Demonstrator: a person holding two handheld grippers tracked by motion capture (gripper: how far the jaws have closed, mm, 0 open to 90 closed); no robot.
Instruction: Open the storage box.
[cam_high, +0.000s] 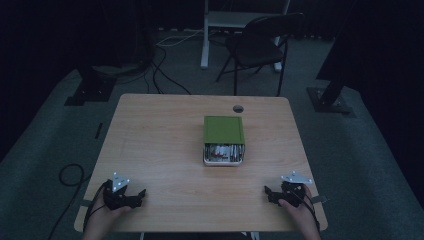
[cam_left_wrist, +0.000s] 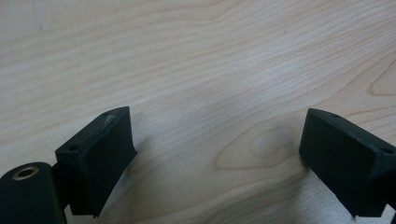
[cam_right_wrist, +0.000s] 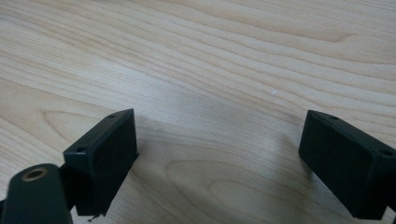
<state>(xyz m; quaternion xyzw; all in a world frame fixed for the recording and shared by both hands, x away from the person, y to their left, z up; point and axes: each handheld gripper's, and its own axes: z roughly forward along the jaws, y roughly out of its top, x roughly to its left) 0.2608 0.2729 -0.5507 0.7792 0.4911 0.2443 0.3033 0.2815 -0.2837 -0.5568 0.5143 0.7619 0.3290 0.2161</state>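
Two grippers rest on the near edge of a light wooden counter (cam_high: 165, 145), one at each near corner, each held by a hand of the person. Between them, toward the middle of the counter, stands a green box (cam_high: 223, 140), well apart from both. Its green lid (cam_high: 223, 129) covers the far part of the box and leaves the near end open, and there a white tray with small packed items (cam_high: 223, 151) shows; what these items are, I cannot tell, because the picture is dark and they are small.

In the high view the left gripper (cam_high: 140, 194) lies at the near left corner and its tips point to the right, toward the middle of the counter. The right gripper (cam_high: 268, 191) lies at the near right corner and its tips point to the left. Each one carries a grey three-cornered plate on top.

In the left gripper view the fingers (cam_left_wrist: 100, 154) of the left gripper stand wide apart, with bare wood grain between them. In the right gripper view the fingers (cam_right_wrist: 105, 154) of the right gripper also stand wide apart over bare wood. Neither gripper touches the box.

Behind the counter, on the dark floor, a black folding chair (cam_high: 260, 42) stands, and several cables (cam_high: 160, 70) lie near it.
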